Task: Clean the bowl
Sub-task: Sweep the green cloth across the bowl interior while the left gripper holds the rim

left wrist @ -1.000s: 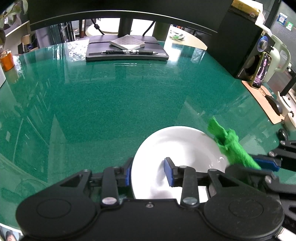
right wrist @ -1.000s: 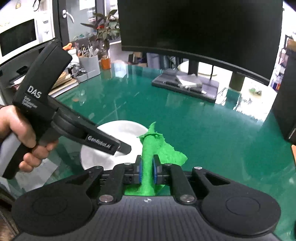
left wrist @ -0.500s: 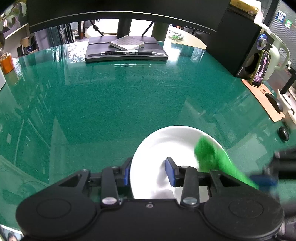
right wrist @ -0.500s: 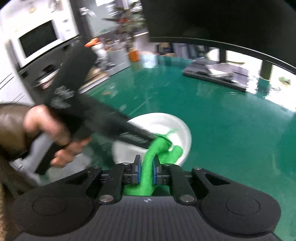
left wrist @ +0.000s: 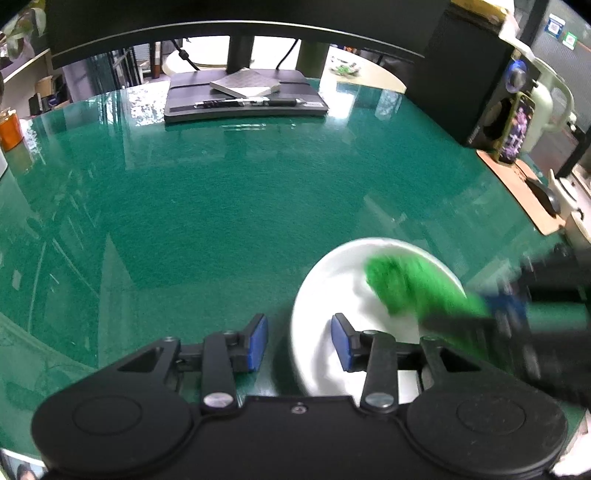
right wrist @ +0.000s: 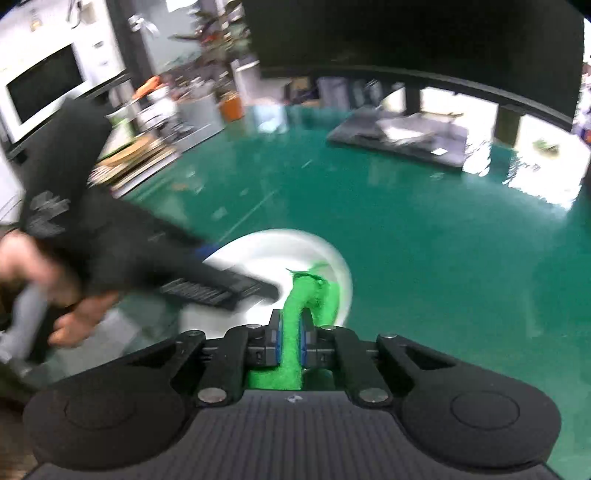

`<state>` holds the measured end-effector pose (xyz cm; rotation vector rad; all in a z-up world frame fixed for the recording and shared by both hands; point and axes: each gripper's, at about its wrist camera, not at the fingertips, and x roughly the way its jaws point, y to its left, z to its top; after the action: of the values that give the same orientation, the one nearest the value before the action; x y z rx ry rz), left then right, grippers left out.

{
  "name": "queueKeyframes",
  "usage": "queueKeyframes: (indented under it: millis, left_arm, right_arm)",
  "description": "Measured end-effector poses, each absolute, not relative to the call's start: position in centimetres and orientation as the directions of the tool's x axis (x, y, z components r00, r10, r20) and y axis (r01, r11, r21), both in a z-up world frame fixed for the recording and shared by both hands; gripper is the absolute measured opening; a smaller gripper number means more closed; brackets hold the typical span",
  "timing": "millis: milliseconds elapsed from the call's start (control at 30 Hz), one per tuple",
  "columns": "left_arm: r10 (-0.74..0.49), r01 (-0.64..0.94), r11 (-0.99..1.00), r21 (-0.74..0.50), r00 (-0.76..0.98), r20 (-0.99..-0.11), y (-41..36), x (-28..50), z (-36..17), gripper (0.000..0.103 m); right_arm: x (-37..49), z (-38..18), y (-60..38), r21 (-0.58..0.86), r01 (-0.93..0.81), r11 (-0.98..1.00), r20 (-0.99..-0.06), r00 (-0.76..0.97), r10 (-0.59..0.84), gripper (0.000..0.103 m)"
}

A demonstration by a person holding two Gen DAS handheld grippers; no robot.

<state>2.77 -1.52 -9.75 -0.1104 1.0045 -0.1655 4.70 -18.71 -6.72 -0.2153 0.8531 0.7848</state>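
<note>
We brace round white ceramic bowl [left wrist: 332,295] rim in left tool [left wrist: 299,341]; right tool [right wrist: 290,341] clamps fuzzy green cloth [right wrist: 295,332], wiping inside

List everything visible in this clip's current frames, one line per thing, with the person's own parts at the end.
bowl: one, white, near edge of the table, its rim between the left gripper's fingers
cloth: one, bright green, its free end inside the bowl
table: one, green glossy top
monitor: one, black, far side, on a stand
stand base: one, dark grey, holding a notebook and a pen
phone: one, propped upright at far right
microwave: one, white, background
left gripper: black, blue pads, straddling the bowl's rim
right gripper: black, shut on the cloth
hand: one, holding the left gripper's handle
</note>
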Motion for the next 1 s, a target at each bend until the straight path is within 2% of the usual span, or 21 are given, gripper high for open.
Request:
queueKeyframes:
  millis: [100, 333, 467, 600, 800, 867, 967, 1000]
  left_arm:
    - [-0.215, 0.161, 0.975, -0.154, 0.499, -0.839, -2.3, 2.0, -9.3, 0.038]
    - [-0.218, 0.165, 0.974, -0.153, 0.527, -0.821, -1.5, 4.0, -8.4, 0.038]
    - [-0.231, 0.182, 0.97, -0.159, 0.506, -0.831, -1.5, 5.2, -9.1, 0.038]
    - [-0.27, 0.157, 0.963, -0.221, 0.492, -0.827, -0.7, 5.5, -9.5, 0.038]
    - [-0.272, 0.158, 0.962, -0.223, 0.495, -0.825, -0.8, 5.2, -9.5, 0.04]
    - [-0.272, 0.156, 0.962, -0.223, 0.499, -0.823, -0.8, 5.1, -9.6, 0.04]
    - [-0.271, 0.157, 0.963, -0.221, 0.502, -0.821, -0.9, 5.1, -9.5, 0.04]
    - [-0.27, 0.158, 0.963, -0.22, 0.503, -0.821, -0.9, 5.1, -9.5, 0.04]
  right_arm:
    - [5.5, -6.3, -19.4, 0.174, -0.679, 0.713, -0.729, 0.398, 0.557, 0.008]
    - [5.3, -6.3, -22.1, 0.483, -0.572, 0.663, -0.674, 0.241, 0.698, 0.009]
    - [5.2, -7.0, -22.5, 0.61, -0.516, 0.601, -0.636, 0.135, 0.76, 0.009]
    - [5.4, -8.1, -23.9, 0.658, -0.421, 0.624, -0.621, 0.167, 0.766, 0.007]
    - [5.7, -7.2, -24.4, 0.567, -0.42, 0.709, -0.636, 0.323, 0.701, 0.007]
    - [5.8, -7.0, -24.7, 0.631, -0.384, 0.674, -0.6, 0.309, 0.738, 0.008]
    - [6.0, -7.9, -26.4, 0.88, -0.23, 0.417, -0.378, 0.196, 0.905, 0.008]
    - [6.1, -8.3, -26.8, 0.906, -0.187, 0.379, -0.347, 0.183, 0.92, 0.008]
